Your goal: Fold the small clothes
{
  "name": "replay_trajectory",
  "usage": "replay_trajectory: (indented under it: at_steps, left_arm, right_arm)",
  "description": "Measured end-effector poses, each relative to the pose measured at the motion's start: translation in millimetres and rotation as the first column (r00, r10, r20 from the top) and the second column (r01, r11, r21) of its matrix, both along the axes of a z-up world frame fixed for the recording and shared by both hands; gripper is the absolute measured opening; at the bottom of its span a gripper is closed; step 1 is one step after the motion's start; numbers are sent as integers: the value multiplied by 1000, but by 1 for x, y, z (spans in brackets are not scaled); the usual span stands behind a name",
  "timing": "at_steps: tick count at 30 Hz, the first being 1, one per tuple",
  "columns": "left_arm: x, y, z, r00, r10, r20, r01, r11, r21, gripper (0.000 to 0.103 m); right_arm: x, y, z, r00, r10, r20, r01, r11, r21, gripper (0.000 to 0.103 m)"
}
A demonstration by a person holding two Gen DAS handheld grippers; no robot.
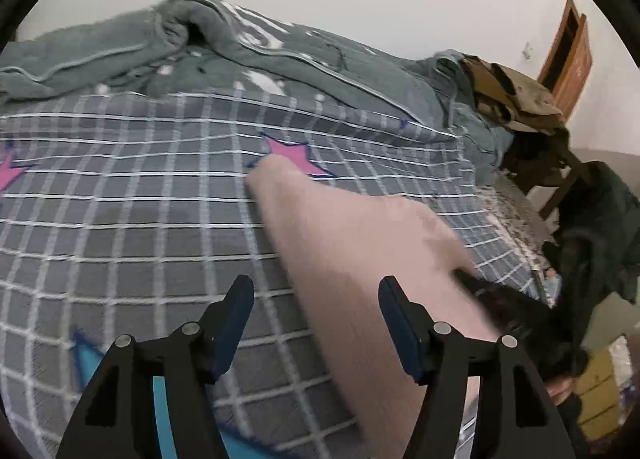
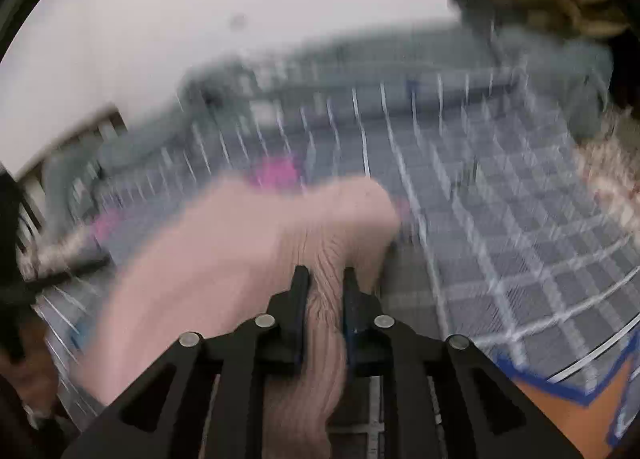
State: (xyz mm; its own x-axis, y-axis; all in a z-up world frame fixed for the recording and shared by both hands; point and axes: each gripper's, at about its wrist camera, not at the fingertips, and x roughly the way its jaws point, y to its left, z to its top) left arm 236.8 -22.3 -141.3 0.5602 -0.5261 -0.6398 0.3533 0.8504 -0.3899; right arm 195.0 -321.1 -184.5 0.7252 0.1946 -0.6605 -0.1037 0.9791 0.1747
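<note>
One pale pink ribbed knit garment [image 1: 360, 259] lies on the grey checked bedsheet [image 1: 140, 219]; right hand-held gripper [image 2: 325, 275] pinches it, left hand-held gripper [image 1: 316, 299] gapes empty. Carrying the pinched edge across low and level should keep the fold square.

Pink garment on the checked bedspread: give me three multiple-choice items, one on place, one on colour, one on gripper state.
1. Where does the pink garment lie?
A. on the checked bedspread
B. on a chair
C. on the floor

2. What colour is the star at the garment's far tip?
A. green
B. pink
C. yellow

3. How is the left gripper?
A. shut on the garment
B. open, holding nothing
C. out of view

Answers: 1 A, the cloth rests on the grid fabric; 2 B, it is pink with a dark outline; 3 B, its fingers stand apart, while the right gripper pinches the garment.
</note>
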Motion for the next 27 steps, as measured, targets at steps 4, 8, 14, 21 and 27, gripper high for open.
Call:
replay_trajectory:
  at_steps: [4,8,14,21,27]
  left_arm:
    - [13,-17,-14,999,-35,-30,35,999,11,66]
    - [22,-17,-31,996,-33,-88,28,998,-58,73]
    - [38,-13,-53,980,-53,-194,22,987,-157,71]
    - [31,-27,-41,994,-23,-106,13,996,-91,43]
    - [19,-26,-28,1000,16,-25,-18,999,-51,35]
  right_arm:
    - [-6,3,7,999,2,32,0,999,-42,39]
    - [0,-9,0,1000,14,-24,-12,997,74,39]
    - [15,-10,-19,989,50,-142,-23,983,182,57]
    - [8,0,-19,994,49,-98,-29,980,195,42]
    - [3,10,-8,998,51,-35,-45,987,154,30]
